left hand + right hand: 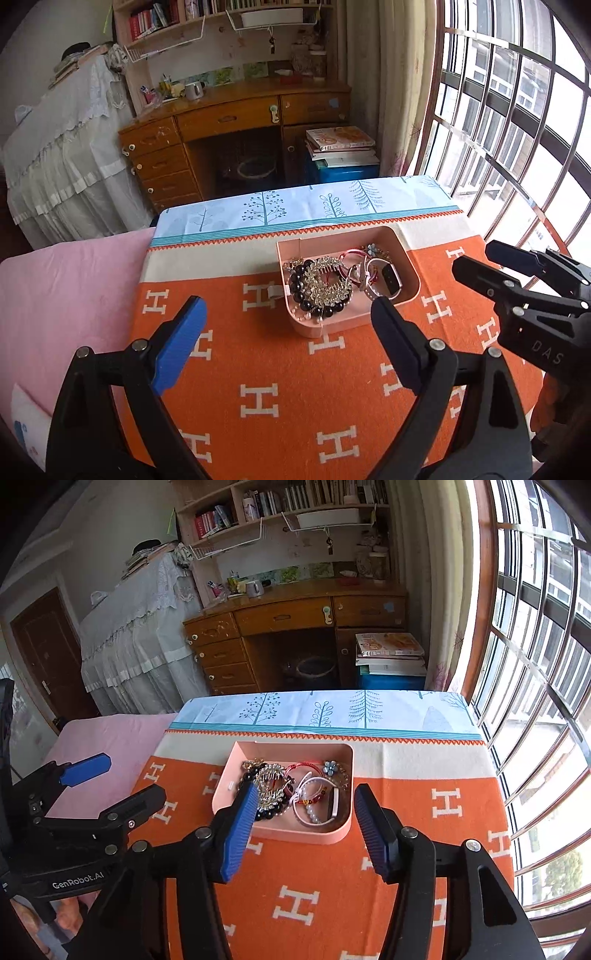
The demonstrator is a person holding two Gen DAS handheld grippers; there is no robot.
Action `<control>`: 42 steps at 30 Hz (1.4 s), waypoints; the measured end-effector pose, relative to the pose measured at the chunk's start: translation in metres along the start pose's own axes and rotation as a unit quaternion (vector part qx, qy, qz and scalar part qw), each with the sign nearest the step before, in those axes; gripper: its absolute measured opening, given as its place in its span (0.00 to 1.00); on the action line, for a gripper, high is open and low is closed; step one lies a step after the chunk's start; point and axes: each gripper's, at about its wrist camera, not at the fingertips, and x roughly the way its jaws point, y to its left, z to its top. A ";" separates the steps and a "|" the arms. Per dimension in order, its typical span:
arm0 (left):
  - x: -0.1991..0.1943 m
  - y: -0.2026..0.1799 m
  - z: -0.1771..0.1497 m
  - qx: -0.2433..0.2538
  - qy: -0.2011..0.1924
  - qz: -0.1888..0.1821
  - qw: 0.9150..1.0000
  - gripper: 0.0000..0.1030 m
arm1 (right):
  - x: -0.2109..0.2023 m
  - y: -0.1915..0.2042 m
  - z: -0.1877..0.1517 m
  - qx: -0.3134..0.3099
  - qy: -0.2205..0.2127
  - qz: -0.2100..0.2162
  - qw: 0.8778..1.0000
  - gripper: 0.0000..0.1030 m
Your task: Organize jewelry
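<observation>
A pink tray (410,264) (295,835) sits on the orange cloth with white H letters (280,373). Inside lie a black bead bracelet (295,292), a rhinestone hair comb (328,282) (271,783), a red cord bracelet (354,254), a blue flower piece (330,767), a white bead bracelet (314,818) and a white-strapped watch band (391,278). My left gripper (289,302) (133,777) hangs open and empty before the tray's left side. My right gripper (308,792) (476,258) is open above the tray's near edge, nothing between its pads.
The cloth covers a small table with a blue tree-print strip (306,210) at the far edge. A pink bed cover (66,288) lies left. Beyond stand a wooden desk (236,118), stacked books on a blue box (341,147) and a barred window (517,129) right.
</observation>
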 end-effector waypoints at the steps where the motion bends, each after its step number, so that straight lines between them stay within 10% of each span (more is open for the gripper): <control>1: -0.007 0.000 -0.007 -0.003 -0.004 0.002 1.000 0.87 | -0.006 0.003 -0.008 -0.002 -0.002 0.003 1.000 0.55; 22: -0.086 -0.015 -0.167 -0.098 0.012 0.003 0.995 0.87 | -0.121 0.006 -0.196 0.042 -0.028 0.034 0.998 0.87; 42: -0.111 -0.039 -0.187 -0.067 -0.018 0.046 0.997 0.87 | -0.151 0.029 -0.219 0.011 -0.074 0.012 0.997 0.90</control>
